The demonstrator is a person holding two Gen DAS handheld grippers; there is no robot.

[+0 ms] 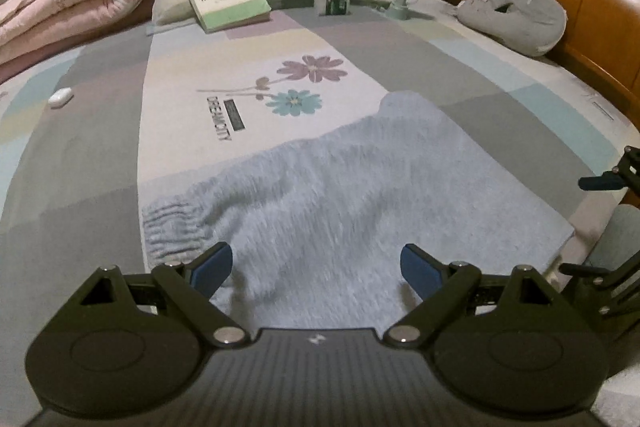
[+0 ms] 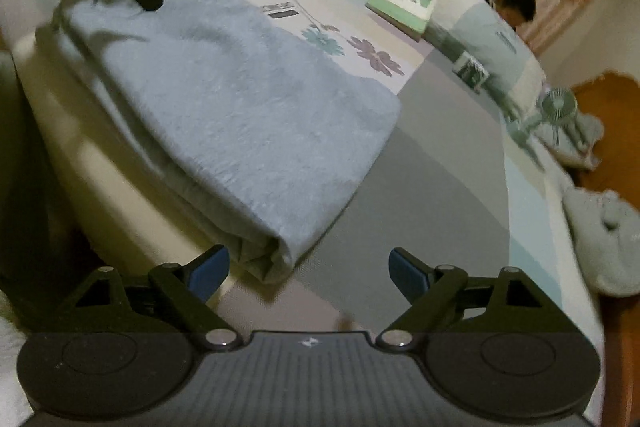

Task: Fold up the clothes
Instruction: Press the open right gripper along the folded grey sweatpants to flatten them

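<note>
Two hand-held grippers, both wide open, nothing between the blue pads on either; left hand-held gripper (image 1: 316, 267) hovers over the near part of the garment (image 1: 320, 195), right hand-held gripper (image 2: 308, 269) sits just off its folded corner. Garment = pale blue-grey fleecy piece w/ ribbed elastic cuff (image 1: 168, 227), lying flat on the bed (image 1: 100, 147) near the front edge, already doubled over at least once (layered fold edges show in right view).

Key relation: from the left gripper the cloth runs straight ahead and away, long axis roughly front-left to back-right across the bed; from the right gripper the cloth lies ahead and to its left, its rounded fold corner (image 2: 280, 247) nearly between the pads, closer to the left pad. Right hand looks nearer to a graspable edge; left is over mid-cloth, no edge under it.

View diffs: left view shows cuff + full spread outline, plus a sliver of the right gripper at far right; right view alone shows stacked layers at the fold, and the left gripper's finger above the far end of the cloth, contact unclear.
</note>
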